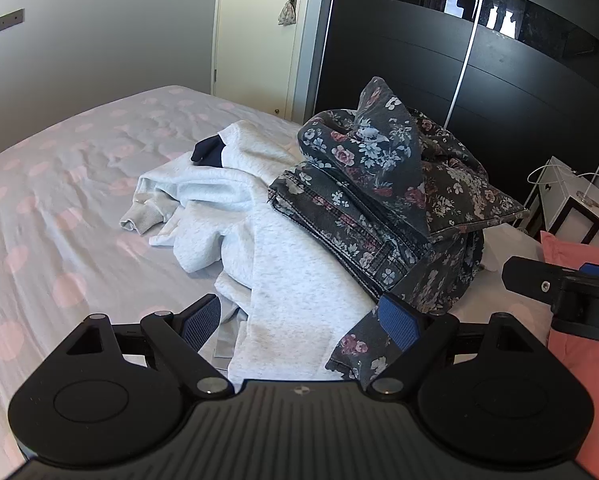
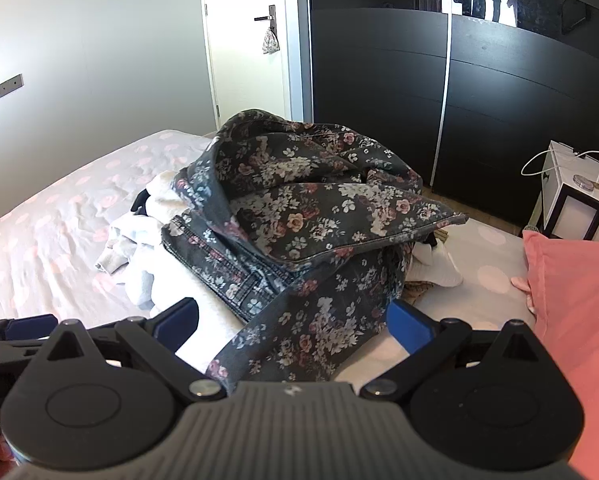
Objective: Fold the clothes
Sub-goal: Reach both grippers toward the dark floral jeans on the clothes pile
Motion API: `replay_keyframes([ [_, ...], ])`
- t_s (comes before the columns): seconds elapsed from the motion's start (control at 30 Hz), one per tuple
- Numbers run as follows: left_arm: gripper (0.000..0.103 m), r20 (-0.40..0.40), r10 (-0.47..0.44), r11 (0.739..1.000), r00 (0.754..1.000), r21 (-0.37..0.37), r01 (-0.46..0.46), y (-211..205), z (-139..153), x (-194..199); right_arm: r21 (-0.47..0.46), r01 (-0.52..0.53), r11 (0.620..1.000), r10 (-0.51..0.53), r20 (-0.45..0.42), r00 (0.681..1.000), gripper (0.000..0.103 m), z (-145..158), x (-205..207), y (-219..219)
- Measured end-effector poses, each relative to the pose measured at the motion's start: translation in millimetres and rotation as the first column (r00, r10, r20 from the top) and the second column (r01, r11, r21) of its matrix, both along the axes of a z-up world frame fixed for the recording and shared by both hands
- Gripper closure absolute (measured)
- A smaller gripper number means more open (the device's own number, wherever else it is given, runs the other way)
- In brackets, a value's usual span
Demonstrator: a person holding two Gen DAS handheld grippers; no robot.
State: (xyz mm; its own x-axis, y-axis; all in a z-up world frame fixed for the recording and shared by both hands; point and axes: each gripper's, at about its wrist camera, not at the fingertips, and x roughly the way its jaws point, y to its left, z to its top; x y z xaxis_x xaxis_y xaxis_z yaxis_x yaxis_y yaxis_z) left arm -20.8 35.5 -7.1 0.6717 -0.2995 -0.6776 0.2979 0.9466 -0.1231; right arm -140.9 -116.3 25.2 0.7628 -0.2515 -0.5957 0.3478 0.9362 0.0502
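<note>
From the left wrist, nothing looks folded yet: the grey sweatshirt lies crumpled on the bed with the flowered jacket heaped on it, and the left gripper hangs above them, jaws apart and empty. From the right wrist, the right gripper, also apart and empty, hovers over the jacket's near edge, with a pink pillow, black wardrobe and white door around.
</note>
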Motion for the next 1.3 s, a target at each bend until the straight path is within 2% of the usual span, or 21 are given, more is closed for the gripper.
replay_keyframes([
  [0.23,0.016,-0.001,0.027,1.000,1.000,0.006,-0.027,-2.5,3.5,-1.1,0.010,-0.028,1.000,0.028,0.006,1.000,0.002,1.2,5.5,-0.8],
  [0.57,0.016,-0.007,0.042,0.999,0.999,0.027,-0.041,-26.2,6.8,-1.7,0.041,-0.067,0.997,0.066,0.003,0.998,0.002,-0.7,7.9,-24.4],
  [0.73,0.016,-0.017,0.051,0.999,0.999,0.009,-0.050,-34.2,6.3,1.4,0.051,-0.075,0.996,0.075,-0.001,0.997,0.002,-3.1,7.3,-36.9],
  [0.93,0.016,0.029,0.095,0.994,0.995,0.057,-0.096,-47.1,10.1,-0.6,0.060,-0.098,0.993,0.099,-0.011,0.995,0.002,-5.6,12.6,-46.2],
  [1.2,0.016,0.007,0.075,0.997,0.997,0.036,-0.075,-57.8,13.4,4.7,0.060,-0.121,0.991,0.122,-0.007,0.993,0.002,-5.1,16.2,-51.4],
  [1.3,0.016,0.006,0.077,0.996,0.997,0.053,-0.077,-62.8,13.8,5.7,0.061,-0.124,0.990,0.125,-0.010,0.992,0.002,-5.2,17.5,-54.9],
])
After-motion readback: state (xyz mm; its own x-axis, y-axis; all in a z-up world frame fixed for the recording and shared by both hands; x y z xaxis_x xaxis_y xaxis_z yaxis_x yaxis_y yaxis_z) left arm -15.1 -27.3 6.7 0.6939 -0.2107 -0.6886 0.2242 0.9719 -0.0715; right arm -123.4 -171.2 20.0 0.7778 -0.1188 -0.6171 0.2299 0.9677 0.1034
